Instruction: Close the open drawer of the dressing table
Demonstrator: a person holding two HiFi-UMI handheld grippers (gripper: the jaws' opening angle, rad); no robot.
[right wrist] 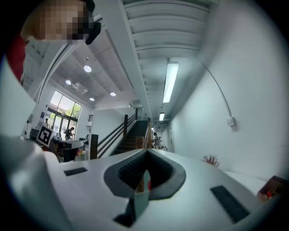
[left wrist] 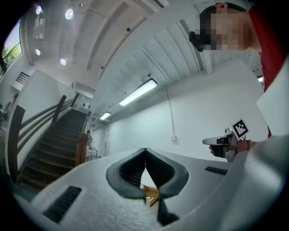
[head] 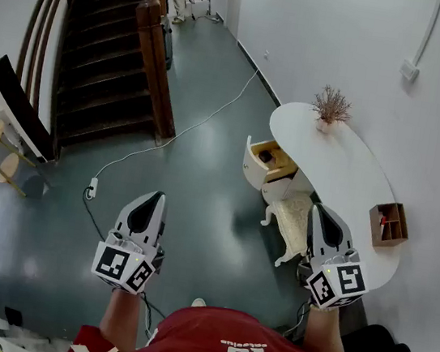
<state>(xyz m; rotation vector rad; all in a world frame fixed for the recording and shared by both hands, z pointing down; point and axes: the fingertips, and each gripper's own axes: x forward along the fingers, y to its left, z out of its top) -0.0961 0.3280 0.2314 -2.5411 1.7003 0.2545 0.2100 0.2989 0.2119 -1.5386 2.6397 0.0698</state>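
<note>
Head view | left tool [head: 156, 198] — clenched, empty | right tool [head: 319, 210] — clenched, empty | both roughly level

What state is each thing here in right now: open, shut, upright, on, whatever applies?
Drawer: open, pulled out of the dressing table.
Left gripper: shut, holding nothing.
Right gripper: shut, holding nothing.
Dried plant in vase: upright on the tabletop.
Wooden organizer: sitting flat on the tabletop.
Ceiling tube light: on.
</note>
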